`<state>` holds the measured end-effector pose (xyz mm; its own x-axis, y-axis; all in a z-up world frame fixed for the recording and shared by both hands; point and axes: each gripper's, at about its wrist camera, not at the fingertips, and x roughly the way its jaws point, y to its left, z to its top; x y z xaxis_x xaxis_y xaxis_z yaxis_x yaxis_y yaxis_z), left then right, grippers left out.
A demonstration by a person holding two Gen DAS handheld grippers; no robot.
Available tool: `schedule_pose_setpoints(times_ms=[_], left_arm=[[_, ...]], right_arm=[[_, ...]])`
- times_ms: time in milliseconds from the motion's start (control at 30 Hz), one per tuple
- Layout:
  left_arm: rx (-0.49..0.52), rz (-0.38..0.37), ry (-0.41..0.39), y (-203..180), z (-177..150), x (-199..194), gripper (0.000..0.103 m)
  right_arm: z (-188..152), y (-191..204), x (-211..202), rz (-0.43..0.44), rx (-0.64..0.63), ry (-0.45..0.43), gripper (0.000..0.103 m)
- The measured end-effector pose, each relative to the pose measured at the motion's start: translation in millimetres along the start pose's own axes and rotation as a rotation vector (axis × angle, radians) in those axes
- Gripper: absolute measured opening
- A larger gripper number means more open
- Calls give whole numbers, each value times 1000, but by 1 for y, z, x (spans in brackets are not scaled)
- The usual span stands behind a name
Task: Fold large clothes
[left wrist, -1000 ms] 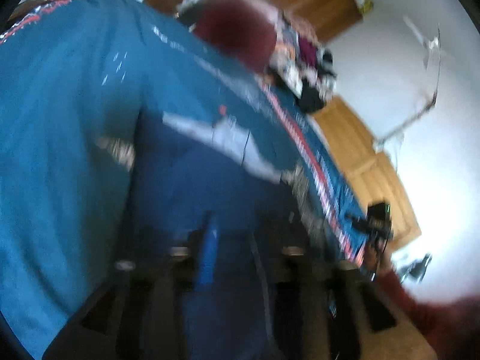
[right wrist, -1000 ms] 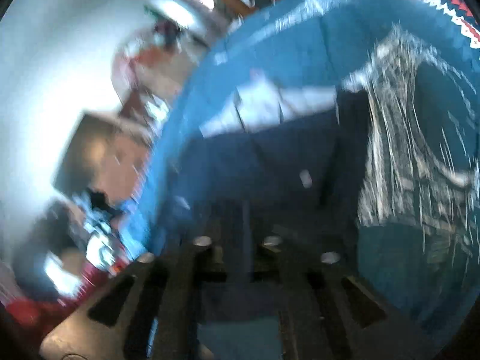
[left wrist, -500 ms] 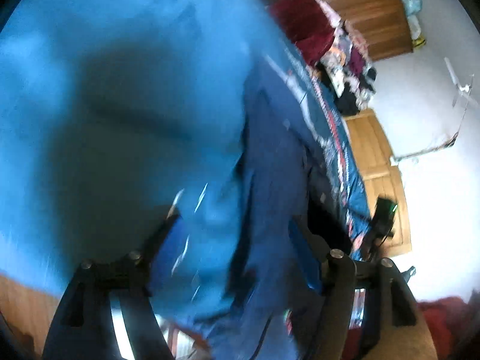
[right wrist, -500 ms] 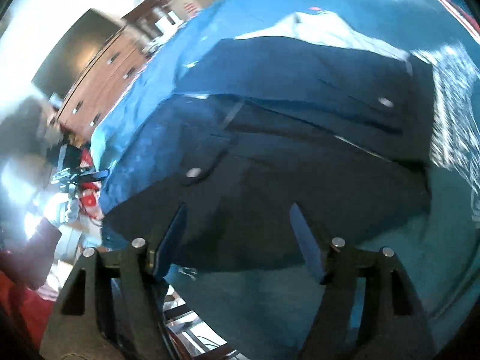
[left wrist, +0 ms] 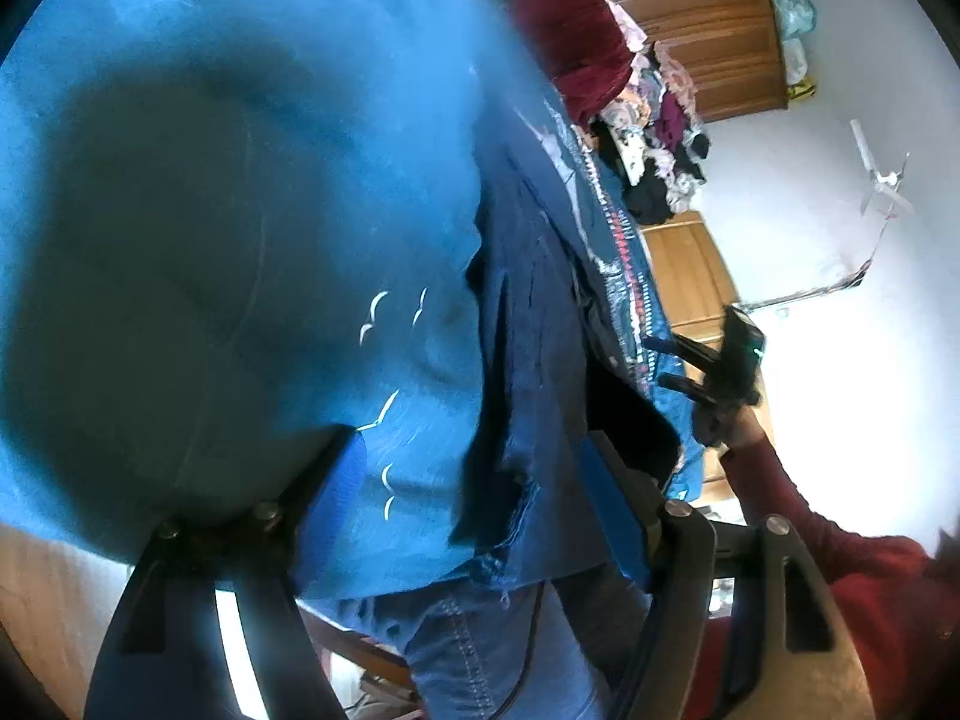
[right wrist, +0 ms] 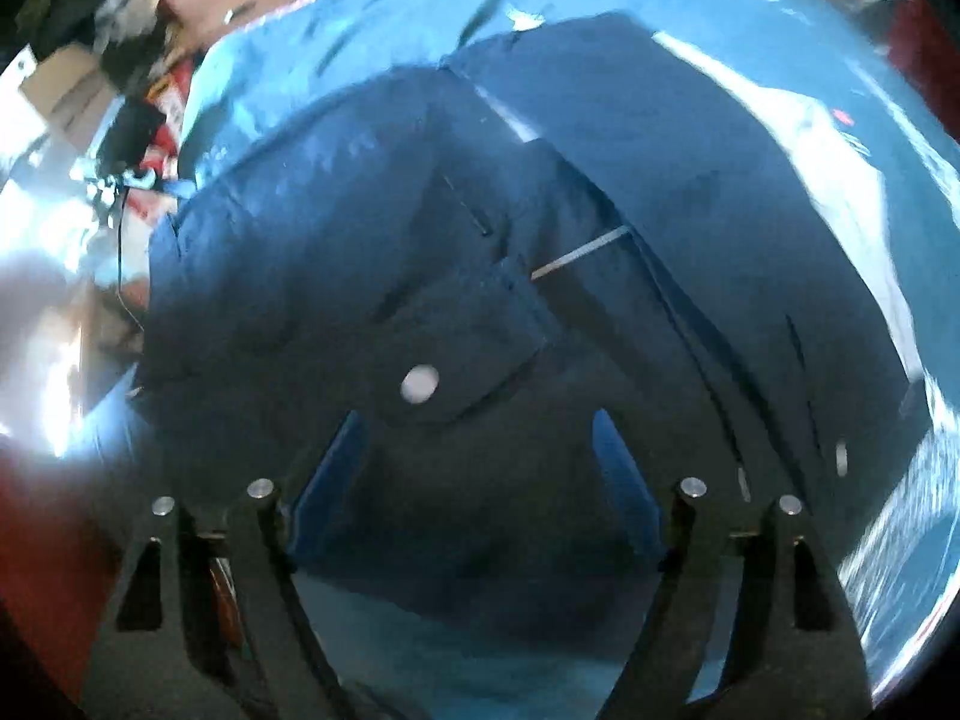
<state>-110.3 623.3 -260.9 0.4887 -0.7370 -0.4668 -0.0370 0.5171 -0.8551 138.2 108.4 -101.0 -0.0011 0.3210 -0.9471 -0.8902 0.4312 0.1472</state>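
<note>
Both the left gripper and the right gripper gape empty, the navy jacket lying on the teal bedspread directly beneath the nearer right one.

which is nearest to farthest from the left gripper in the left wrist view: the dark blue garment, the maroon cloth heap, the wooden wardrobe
1. The dark blue garment lies just ahead of the open left gripper, reaching down between its fingers.
2. The maroon cloth heap sits farther up the teal bedspread, upper centre.
3. The wooden wardrobe stands behind the heap, by the wall at the top right.
</note>
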Motion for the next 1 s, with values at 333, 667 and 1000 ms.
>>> schedule_pose_setpoints(times_ms=[333, 667, 1000], left_arm=[[-61, -44, 5, 9, 5, 3, 75], [-31, 9, 30, 1, 13, 11, 76], [-8, 0, 27, -3, -6, 8, 79]], right_arm=[[54, -1, 86, 172, -289, 256, 81], [19, 17, 35, 96, -188, 53, 6], [-95, 133, -61, -121, -224, 9, 5]])
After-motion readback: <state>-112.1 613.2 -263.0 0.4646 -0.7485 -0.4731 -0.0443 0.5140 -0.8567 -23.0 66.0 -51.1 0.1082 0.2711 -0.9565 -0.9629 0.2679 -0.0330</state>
